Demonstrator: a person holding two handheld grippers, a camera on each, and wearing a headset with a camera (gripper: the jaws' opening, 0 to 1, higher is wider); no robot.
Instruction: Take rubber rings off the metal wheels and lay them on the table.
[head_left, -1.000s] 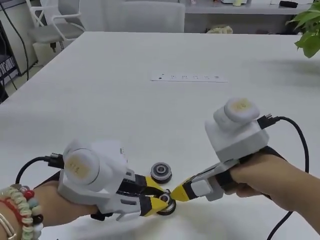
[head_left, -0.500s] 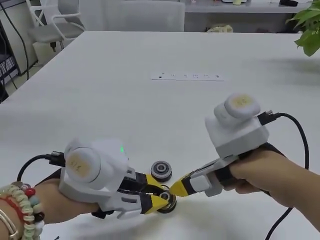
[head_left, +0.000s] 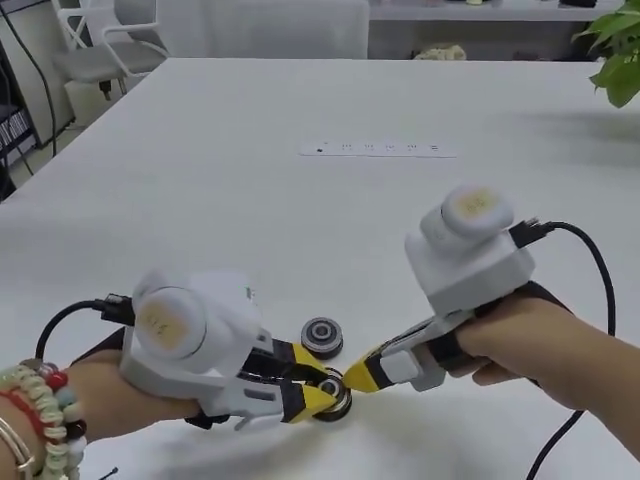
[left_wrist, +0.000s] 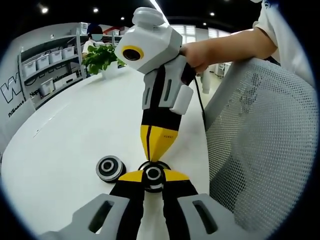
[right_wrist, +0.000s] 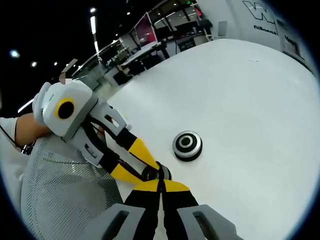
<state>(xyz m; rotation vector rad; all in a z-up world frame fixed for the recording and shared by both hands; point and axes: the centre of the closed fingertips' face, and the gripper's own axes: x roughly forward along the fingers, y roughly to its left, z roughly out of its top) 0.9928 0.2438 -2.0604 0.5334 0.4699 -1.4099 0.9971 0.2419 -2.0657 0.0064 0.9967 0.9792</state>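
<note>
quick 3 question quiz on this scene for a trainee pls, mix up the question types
1. True or false: the right claw is wide open.
2. The left claw grips: A) a screwdriver B) a metal wheel C) a cup.
3. How many metal wheels are in view?

Key
1. False: its jaws are shut, with the tips at the rim of the gripped wheel.
2. B.
3. Two: the gripped one and a loose wheel beside it on the table.
</note>
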